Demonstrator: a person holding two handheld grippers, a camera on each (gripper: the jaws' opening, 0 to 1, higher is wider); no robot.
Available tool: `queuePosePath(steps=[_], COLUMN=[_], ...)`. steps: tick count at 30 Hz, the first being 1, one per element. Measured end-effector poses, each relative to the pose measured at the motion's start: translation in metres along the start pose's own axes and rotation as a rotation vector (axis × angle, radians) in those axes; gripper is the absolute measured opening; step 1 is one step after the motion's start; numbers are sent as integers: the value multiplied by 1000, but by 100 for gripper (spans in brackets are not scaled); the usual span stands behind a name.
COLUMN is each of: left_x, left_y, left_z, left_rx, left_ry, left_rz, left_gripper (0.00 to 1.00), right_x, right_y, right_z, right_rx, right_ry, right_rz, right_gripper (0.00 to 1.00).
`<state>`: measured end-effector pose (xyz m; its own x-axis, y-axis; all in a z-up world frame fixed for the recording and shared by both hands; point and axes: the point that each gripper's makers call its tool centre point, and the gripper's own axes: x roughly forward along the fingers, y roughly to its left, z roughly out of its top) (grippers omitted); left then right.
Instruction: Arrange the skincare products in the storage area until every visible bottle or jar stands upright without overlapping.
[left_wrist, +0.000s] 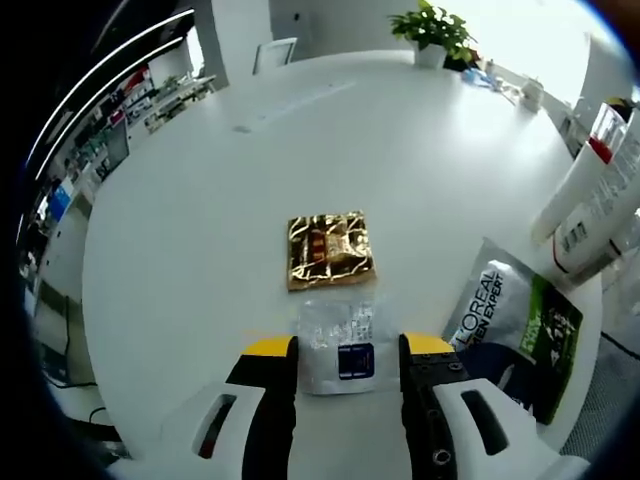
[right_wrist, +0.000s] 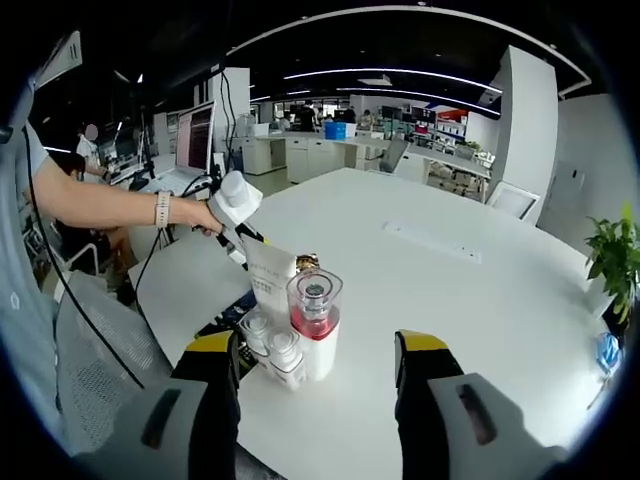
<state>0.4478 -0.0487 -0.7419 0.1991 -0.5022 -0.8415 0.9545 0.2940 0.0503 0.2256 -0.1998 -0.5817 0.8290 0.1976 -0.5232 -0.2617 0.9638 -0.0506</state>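
On my white bench, a red-filled bottle stands upright beside small jars; my left tool, jaws apart, straddles a sachet, my right tool open, empty.

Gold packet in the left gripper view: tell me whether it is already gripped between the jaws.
No. The gold packet lies flat on the white table, beyond the open left gripper, whose jaws flank a small white sachet instead.

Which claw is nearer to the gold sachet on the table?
Left. The left claw sits just short of the gold sachet, straddling a clear sachet. The right claw is farther back, at the pink bottle.
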Motion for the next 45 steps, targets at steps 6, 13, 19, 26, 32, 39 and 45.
queuePosePath(steps=[6, 13, 19, 26, 32, 39, 45], left_x=[-12, -23, -36, -46, -53, -60, -62], left_y=[-5, -18, -32, -45, -66, -90, -108], left_z=[-5, -17, -26, -41, -54, -67, -76], left_rx=[-1, 74, 129, 173, 248, 399, 468], left_ry=[9, 47, 52, 79, 107, 135, 153], left_rz=[-39, -74, -89, -119, -168, -244, -292], left_gripper=[37, 37, 37, 37, 37, 37, 37], right_x=[1, 0, -2, -6, -8, -9, -7], right_y=[3, 5, 7, 10, 8, 10, 16], right_z=[-1, 3, 5, 3, 3, 5, 0], right_rx=[5, -1, -3, -11, -16, -33, -48], right_ry=[0, -9, -19, -14, -19, -23, -2], right_rz=[5, 17, 17, 25, 15, 18, 34], right_gripper=[65, 69, 76, 82, 87, 91, 90])
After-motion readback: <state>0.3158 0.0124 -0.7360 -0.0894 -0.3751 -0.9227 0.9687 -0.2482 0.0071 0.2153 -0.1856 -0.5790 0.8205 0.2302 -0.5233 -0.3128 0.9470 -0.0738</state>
